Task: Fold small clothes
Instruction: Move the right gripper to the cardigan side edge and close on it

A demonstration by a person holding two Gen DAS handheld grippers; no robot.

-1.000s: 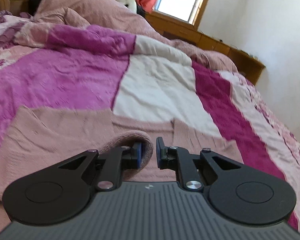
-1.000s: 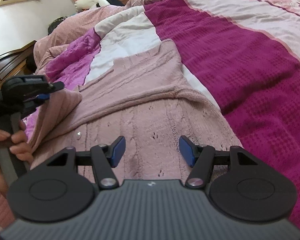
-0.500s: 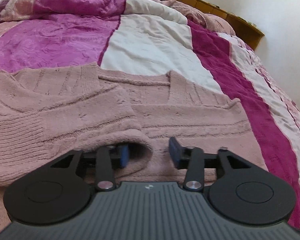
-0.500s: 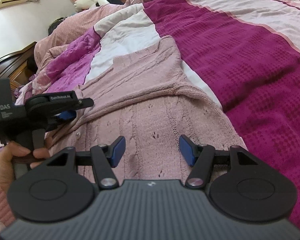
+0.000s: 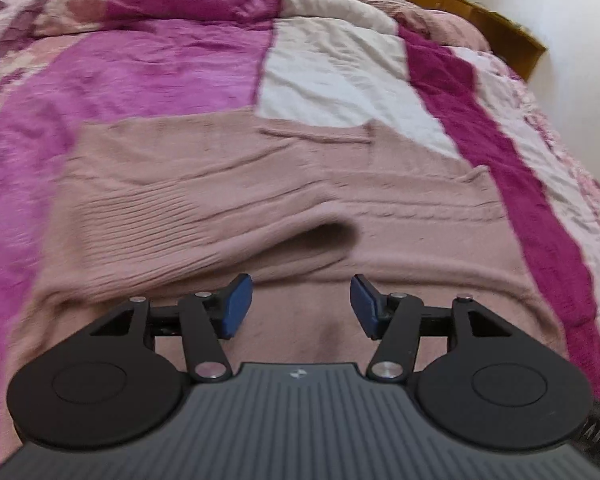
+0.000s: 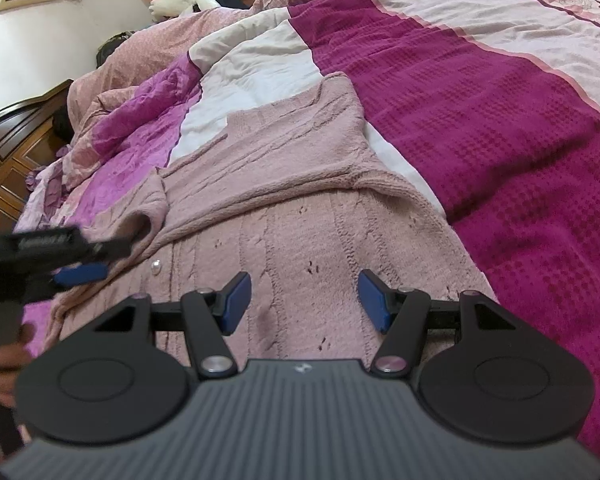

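The left gripper point(image 5: 301, 301) has just been opening, jaws apart and empty, leaving the sleeve point(image 5: 204, 224) folded across the pink cardigan point(image 6: 300, 216). The right gripper point(image 6: 305, 300) hovers open and empty over the near hem, seemingly ready for the next fold.

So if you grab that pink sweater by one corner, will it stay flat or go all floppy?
Probably floppy: the pink sweater is soft knit, and its folded sleeve already sags and bulges. It likely won't slide much, since fuzzy yarn tends to cling to the textured bedspread. It looks thick, so it may feel a little heavy.
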